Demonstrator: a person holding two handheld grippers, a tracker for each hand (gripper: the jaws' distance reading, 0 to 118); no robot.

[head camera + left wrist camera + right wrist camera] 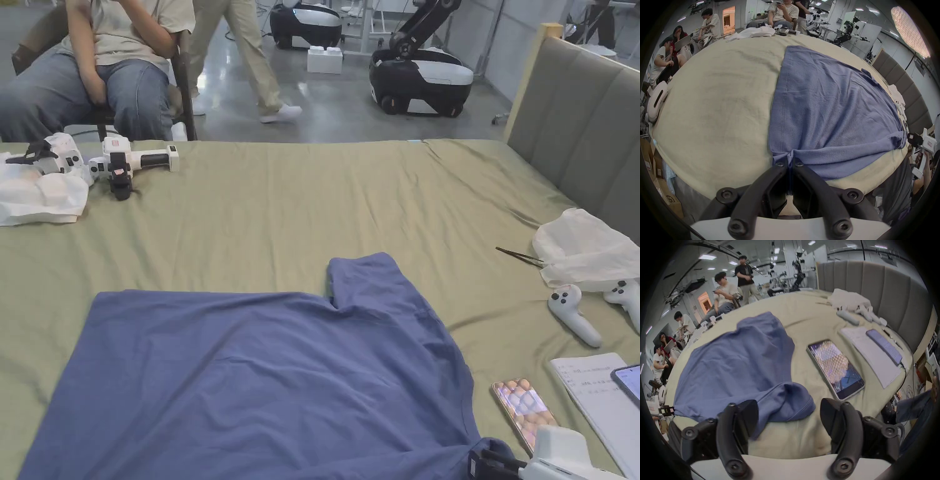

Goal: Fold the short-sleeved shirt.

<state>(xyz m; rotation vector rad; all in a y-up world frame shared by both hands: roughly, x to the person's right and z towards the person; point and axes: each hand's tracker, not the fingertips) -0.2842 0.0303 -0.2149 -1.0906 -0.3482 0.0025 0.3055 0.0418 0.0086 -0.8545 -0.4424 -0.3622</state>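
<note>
On the bed (pixel 312 187), your left gripper (pixel 790 160) pinches the shirt (pixel 262 375) hem; right gripper (pixel 788 412) fingers spread beside the sleeve: close, then fold.

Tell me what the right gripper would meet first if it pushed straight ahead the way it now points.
Probably the blue shirt: its near sleeve fold lies between the open jaws of the right gripper, just ahead. The phone sits off to the right, likely clear, though depth is uncertain.

Shirt (pixel 262 375) flat at bed's (pixel 312 194) near edge; phone (pixel 524 412) just right; spare grippers (pixel 125 164) at far-left corner.
</note>
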